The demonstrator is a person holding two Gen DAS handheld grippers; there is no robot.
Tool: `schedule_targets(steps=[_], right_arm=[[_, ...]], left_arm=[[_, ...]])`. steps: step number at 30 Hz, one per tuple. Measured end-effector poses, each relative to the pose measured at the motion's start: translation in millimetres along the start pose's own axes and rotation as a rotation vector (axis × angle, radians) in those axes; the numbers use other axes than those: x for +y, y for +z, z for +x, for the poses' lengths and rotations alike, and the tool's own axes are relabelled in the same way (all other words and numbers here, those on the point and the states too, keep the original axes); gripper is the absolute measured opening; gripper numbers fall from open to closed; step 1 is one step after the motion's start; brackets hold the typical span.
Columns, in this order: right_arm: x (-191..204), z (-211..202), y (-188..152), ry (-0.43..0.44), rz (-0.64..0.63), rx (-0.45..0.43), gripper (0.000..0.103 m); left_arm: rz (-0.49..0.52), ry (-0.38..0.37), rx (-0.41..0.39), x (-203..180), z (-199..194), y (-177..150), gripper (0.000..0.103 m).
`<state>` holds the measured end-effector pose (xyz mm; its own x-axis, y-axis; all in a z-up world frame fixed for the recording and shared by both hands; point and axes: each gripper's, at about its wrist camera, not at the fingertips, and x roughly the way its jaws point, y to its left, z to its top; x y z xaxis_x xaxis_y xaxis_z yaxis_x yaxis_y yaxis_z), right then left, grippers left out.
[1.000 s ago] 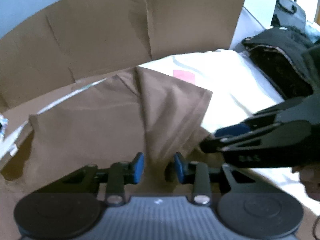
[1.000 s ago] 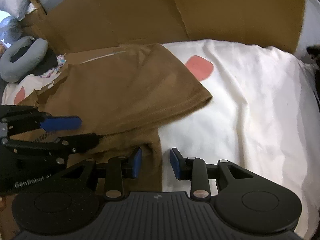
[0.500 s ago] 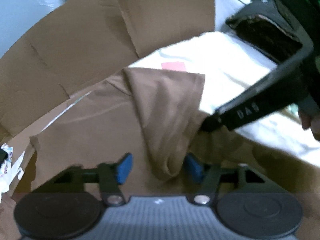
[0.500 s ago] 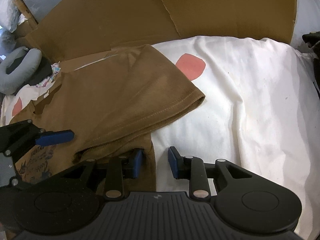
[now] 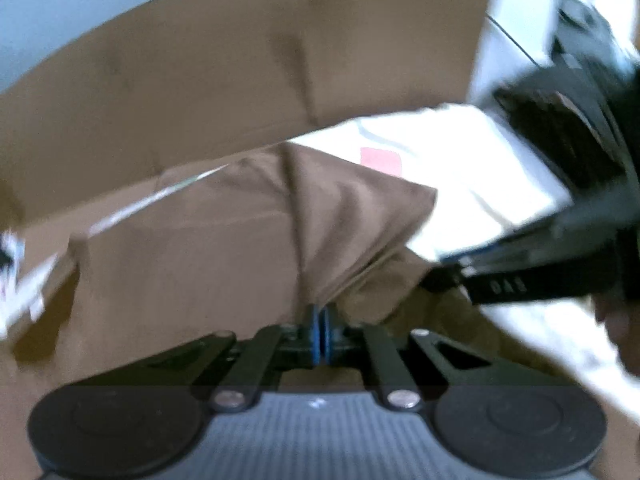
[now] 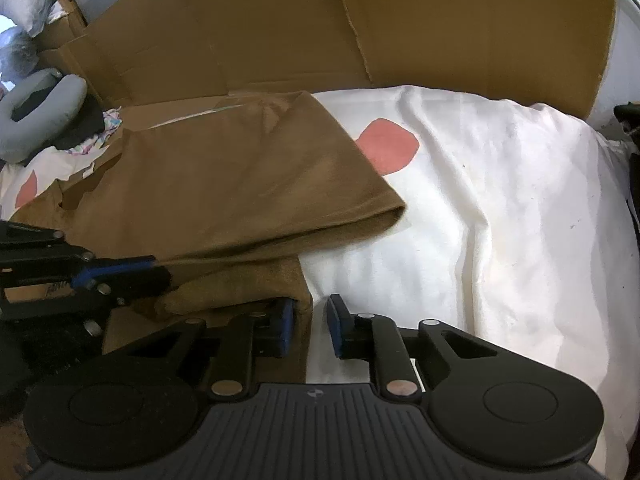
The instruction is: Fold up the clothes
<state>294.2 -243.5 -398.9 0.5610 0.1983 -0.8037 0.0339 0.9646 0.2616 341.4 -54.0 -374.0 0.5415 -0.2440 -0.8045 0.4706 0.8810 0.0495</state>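
Left wrist: left tongs (image 5: 320, 334) pinching brown garment (image 5: 224, 248) fold.

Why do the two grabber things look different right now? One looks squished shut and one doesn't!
The left gripper has its jaws pressed together, pinching a fold of the brown garment. The right gripper has its jaws apart, holding nothing, with the garment's edge lying between them. The left wrist view is blurry; the right wrist view is sharp. Both are black with blue pads, and both are at the garment's near edge.
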Motion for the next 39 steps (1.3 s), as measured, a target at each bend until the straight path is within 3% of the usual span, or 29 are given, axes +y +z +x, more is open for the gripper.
schedule_targets(steps=[6,16,22,27,31,39], right_arm=[[-9.1,-0.7,-1.6,0.02,0.061,-0.005,0.021],[-15.9,0.7,-2.8,0.04,0.077,-0.001,0.02],[-8.3,-3.9,-6.2,-0.003,0.001,-0.017,0.021],[-4.6,-9.8,-13.2,-0.04,-0.041,-0.021,0.022],[-14.0,-18.4,-14.3,-0.017,0.014,0.002,0.022],[-43.7,-54.8,-20.5,0.003,0.127,-0.031,0.023]], left_arm=[[-0.264,0.003,-0.012,29.6,-10.9,1.8,0.003],[-0.648,-0.045,0.115,48.1,-3.0,-33.3,0.002],[-0.671,-0.088,0.151,46.5,1.2,-42.3,0.002],[-0.62,-0.081,0.175,44.1,-1.0,-43.0,0.003],[-0.572,-0.077,0.155,46.8,-13.5,-30.9,0.031],[-0.471,-0.086,0.112,46.3,-16.6,4.9,0.034]])
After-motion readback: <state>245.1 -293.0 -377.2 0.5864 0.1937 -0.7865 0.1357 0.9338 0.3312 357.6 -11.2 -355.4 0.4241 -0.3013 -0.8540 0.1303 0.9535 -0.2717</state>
